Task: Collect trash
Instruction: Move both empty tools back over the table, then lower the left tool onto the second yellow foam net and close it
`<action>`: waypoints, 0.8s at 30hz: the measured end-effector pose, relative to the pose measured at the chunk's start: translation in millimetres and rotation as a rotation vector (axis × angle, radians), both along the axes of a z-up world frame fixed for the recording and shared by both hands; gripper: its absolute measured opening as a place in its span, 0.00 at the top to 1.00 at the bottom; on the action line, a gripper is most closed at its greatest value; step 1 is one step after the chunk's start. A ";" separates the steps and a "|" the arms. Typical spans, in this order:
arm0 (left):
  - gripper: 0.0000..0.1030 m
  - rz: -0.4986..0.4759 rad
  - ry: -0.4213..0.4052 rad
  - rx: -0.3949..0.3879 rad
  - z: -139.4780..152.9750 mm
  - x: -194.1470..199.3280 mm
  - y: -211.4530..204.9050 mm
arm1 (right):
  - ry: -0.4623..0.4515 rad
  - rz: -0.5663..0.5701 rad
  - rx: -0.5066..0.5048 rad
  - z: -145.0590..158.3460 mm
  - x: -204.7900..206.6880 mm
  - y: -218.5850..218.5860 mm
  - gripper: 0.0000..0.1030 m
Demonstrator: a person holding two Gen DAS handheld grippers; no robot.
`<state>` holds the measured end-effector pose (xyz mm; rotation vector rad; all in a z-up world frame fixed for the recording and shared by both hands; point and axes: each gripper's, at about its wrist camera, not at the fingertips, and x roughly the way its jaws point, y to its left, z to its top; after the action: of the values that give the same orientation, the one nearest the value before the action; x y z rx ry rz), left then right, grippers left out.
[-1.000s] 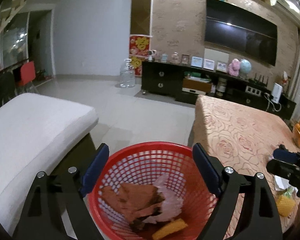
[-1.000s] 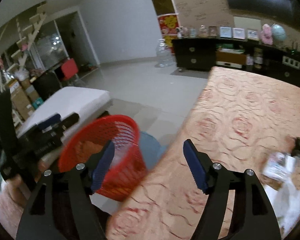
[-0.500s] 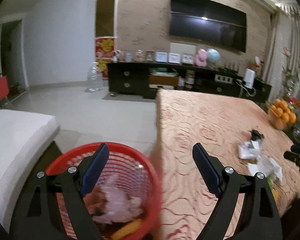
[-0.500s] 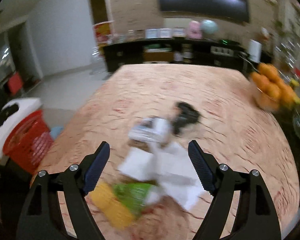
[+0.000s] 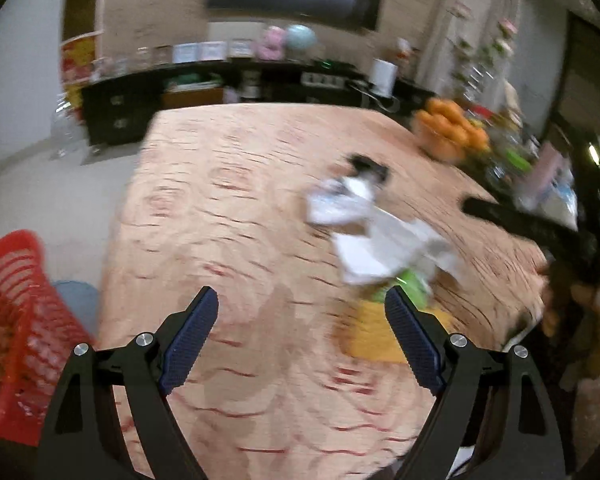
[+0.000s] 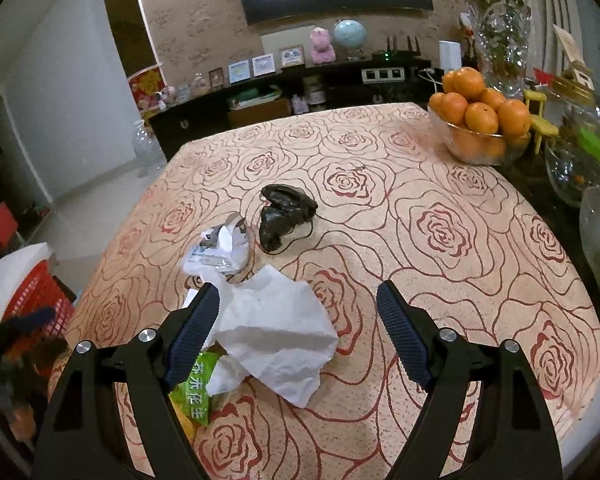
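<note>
Both black two-finger grippers with ribbed blue pads tilt downward, jaws spread wide and holding nothing. The left gripper has its fingers well apart, nothing touching either pad. The right gripper has just been opening its jaws; no pad presses on anything. From the left one's camera, the right tool shows off to the side as a blurry black bar.

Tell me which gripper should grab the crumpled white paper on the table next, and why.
Right. The right gripper is open with the crumpled white paper lying between and just ahead of its fingers. The left gripper, also open, faces bare tablecloth, with the paper off to its right.
</note>
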<state>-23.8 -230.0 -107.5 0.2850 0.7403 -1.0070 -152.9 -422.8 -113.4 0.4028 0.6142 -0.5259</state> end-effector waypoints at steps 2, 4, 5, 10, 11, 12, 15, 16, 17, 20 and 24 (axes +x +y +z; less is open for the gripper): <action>0.20 -0.034 -0.011 0.014 -5.6 -12.2 -10.0 | -0.006 0.001 0.008 0.9 -1.0 -0.7 0.24; 0.20 -0.065 -0.007 0.021 -10.9 -23.5 -17.3 | -0.011 0.001 0.021 1.3 -0.7 -2.6 0.24; 0.20 -0.076 -0.006 0.024 -12.5 -26.8 -20.3 | -0.012 0.003 0.032 0.4 -0.8 -3.5 0.24; 0.20 -0.128 0.001 0.061 -26.1 -42.0 -38.1 | -0.014 0.007 0.059 -0.6 -0.4 -5.2 0.24; 0.20 -0.135 0.003 0.071 -28.9 -43.3 -40.7 | -0.014 0.008 0.060 -0.6 -0.7 -5.4 0.24; 0.20 -0.144 0.003 0.086 -33.4 -45.3 -45.3 | -0.015 0.007 0.062 -0.7 -0.9 -5.5 0.24; 0.20 -0.140 -0.012 0.118 -40.8 -45.7 -51.6 | -0.011 0.005 0.069 -2.1 -1.0 -6.3 0.24; 0.20 -0.128 -0.017 0.131 -43.4 -42.8 -52.9 | -0.010 0.004 0.070 -2.4 -0.9 -6.8 0.24; 0.20 -0.108 -0.023 0.149 -46.9 -39.0 -53.5 | -0.009 0.004 0.072 -2.8 -1.1 -6.8 0.24; 0.20 -0.052 -0.025 0.187 -53.2 -24.0 -50.0 | -0.007 0.004 0.071 -3.1 -1.6 -7.3 0.24; 0.20 0.016 -0.027 0.181 -50.7 -5.8 -38.4 | -0.009 0.005 0.074 -3.2 -2.2 -7.4 0.24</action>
<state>-29.6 -268.4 -158.3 0.4478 0.8090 -0.9204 -155.1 -430.3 -116.6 0.4728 0.6272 -0.4974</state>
